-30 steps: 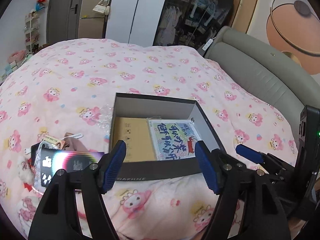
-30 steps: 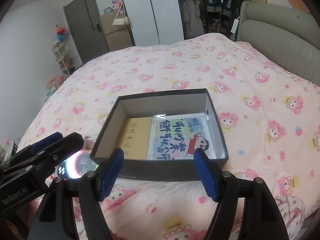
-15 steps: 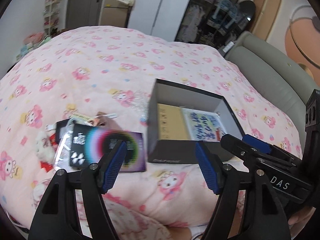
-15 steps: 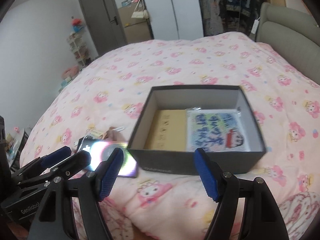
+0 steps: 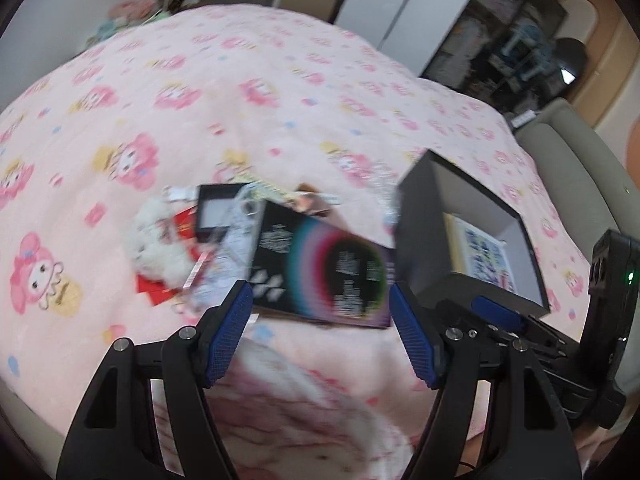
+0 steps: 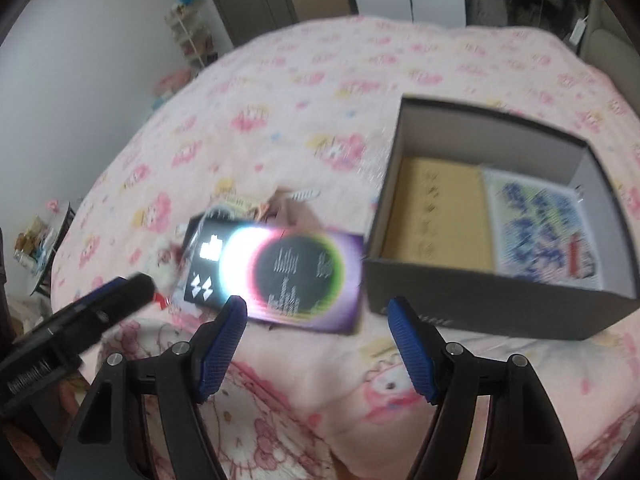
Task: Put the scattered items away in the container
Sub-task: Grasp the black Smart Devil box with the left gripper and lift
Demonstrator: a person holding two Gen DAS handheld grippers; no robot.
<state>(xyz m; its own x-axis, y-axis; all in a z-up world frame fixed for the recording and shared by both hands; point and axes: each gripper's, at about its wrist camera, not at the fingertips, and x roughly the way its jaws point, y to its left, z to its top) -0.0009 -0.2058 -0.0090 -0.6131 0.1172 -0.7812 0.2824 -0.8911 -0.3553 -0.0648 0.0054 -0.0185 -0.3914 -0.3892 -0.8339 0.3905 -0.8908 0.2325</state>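
Here, in the left wrist view, the left gripper (image 5: 320,332) was seen spread and empty over a black iridescent box (image 5: 320,272) beside the dark container (image 5: 472,240). In the right wrist view, the right gripper (image 6: 314,344) was likewise released, the iridescent box lying ahead on the pink bedspread (image 6: 280,100).

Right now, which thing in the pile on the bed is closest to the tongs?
The black box with the rainbow ring. It lies at the front of the pile, just ahead of the left tongs; the fluffy white toy and red packet lie off to the side.
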